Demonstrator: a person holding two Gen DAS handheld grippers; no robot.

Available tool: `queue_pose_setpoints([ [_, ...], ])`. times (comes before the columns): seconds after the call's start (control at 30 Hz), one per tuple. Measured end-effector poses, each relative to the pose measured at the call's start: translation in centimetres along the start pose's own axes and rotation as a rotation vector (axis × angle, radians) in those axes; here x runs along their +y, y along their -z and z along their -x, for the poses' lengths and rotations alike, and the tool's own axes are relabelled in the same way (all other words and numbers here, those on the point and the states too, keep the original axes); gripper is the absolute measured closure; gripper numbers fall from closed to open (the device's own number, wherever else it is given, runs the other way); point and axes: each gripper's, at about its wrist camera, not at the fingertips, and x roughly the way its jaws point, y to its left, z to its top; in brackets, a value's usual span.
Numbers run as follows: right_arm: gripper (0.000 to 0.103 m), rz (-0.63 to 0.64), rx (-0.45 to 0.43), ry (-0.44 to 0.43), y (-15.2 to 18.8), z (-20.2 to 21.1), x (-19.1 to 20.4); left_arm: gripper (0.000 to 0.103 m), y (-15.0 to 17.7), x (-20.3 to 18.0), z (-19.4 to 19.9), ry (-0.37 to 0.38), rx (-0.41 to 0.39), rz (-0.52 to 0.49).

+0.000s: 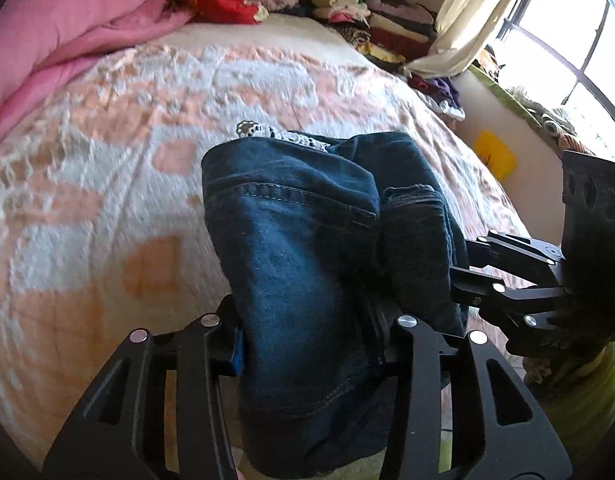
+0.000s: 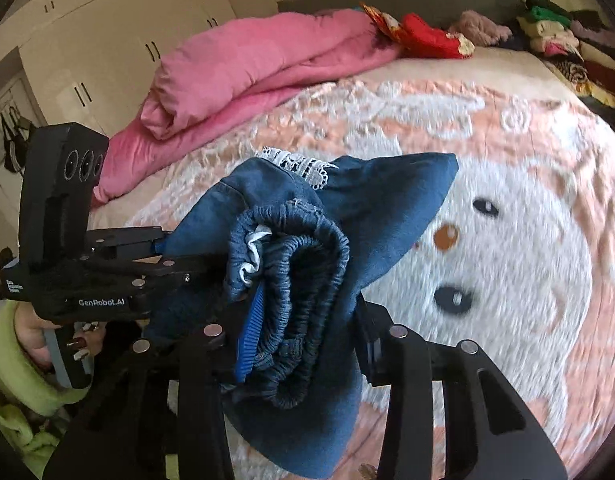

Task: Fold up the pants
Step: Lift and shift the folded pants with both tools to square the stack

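The pants (image 1: 307, 264) are dark blue jeans with a white lace trim, bunched into a thick bundle held up over the bed. My left gripper (image 1: 307, 340) is shut on the pants, the denim filling the gap between its fingers. My right gripper (image 2: 295, 332) is shut on the pants (image 2: 307, 264) at the gathered elastic waistband. The right gripper also shows in the left wrist view (image 1: 459, 272), gripping the bundle's right side. The left gripper shows in the right wrist view (image 2: 159, 252), gripping its left side. The fingertips are hidden by cloth.
The bed (image 2: 507, 264) has a peach and white blanket with a cartoon face. A pink duvet (image 2: 243, 68) lies rolled at the far left. Stacks of folded clothes (image 1: 379, 20) line the far side by the window (image 1: 567, 40). White wardrobes (image 2: 107, 40) stand behind.
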Motion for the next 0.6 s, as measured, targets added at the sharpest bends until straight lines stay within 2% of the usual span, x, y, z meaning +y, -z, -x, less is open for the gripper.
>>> queue_pose_setpoints([
  [0.27, 0.065, 0.013, -0.022, 0.000, -2.3, -0.9, -1.1, 0.068, -2.4, 0.5, -0.3, -0.037, -0.027, -0.010],
  [0.6, 0.064, -0.023, 0.019, 0.025, -2.3, -2.5, -2.7, 0.067, -2.8, 1.2, -2.4, -0.057, 0.008, -0.002],
])
